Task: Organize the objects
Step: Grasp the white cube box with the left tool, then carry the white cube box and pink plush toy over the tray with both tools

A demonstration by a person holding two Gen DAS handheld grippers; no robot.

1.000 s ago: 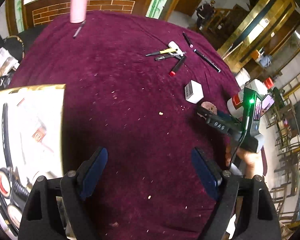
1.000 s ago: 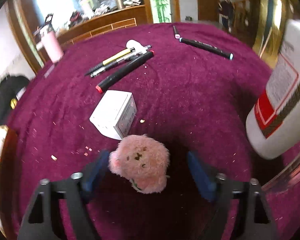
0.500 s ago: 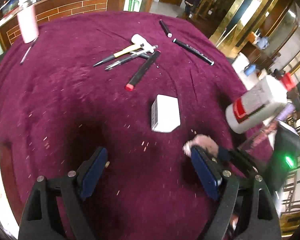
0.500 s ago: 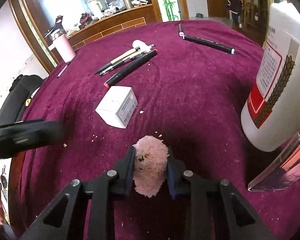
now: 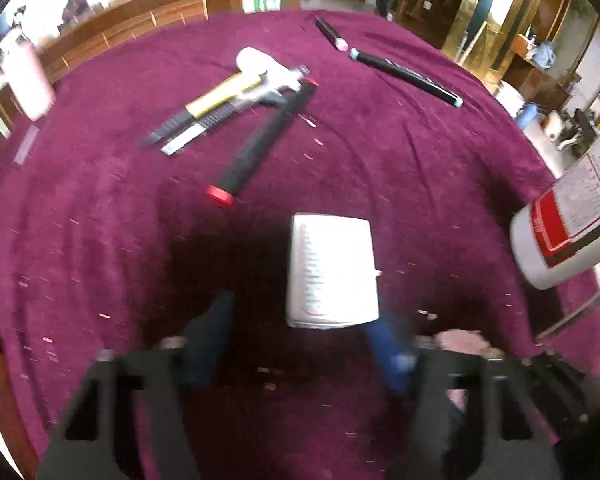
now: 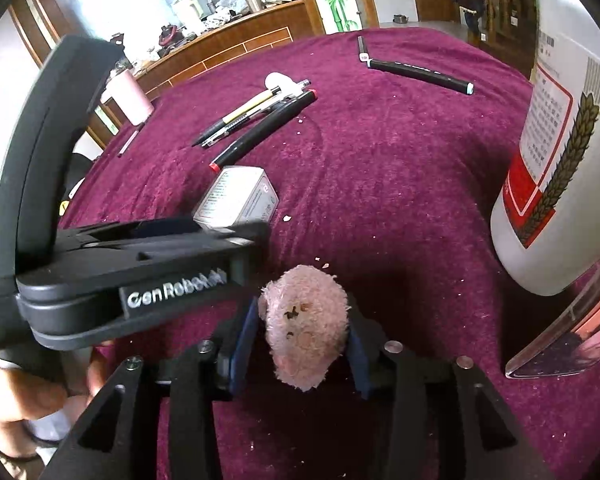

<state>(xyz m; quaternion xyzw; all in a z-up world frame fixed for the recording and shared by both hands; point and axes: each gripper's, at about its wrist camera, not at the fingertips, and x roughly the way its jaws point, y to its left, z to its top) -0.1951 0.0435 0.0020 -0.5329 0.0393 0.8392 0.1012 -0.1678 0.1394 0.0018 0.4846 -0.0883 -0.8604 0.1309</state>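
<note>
A: The right gripper's [image 6: 300, 346] fingers [image 6: 244, 336] sat either side of the pink plush toy [image 6: 305, 326], touching it while the jaws were opening.

B: And the left gripper [image 5: 304, 344]?

A: Its fingers [image 5: 384, 344] were closing around the white box [image 5: 332, 272], the right one at the box's edge, the left one still apart. The box lay on the maroon tabletop [image 5: 420, 168] just beside the toy, a red-capped marker [image 5: 260, 148] beyond it and a white bottle [image 6: 560, 152] to the right.
</note>
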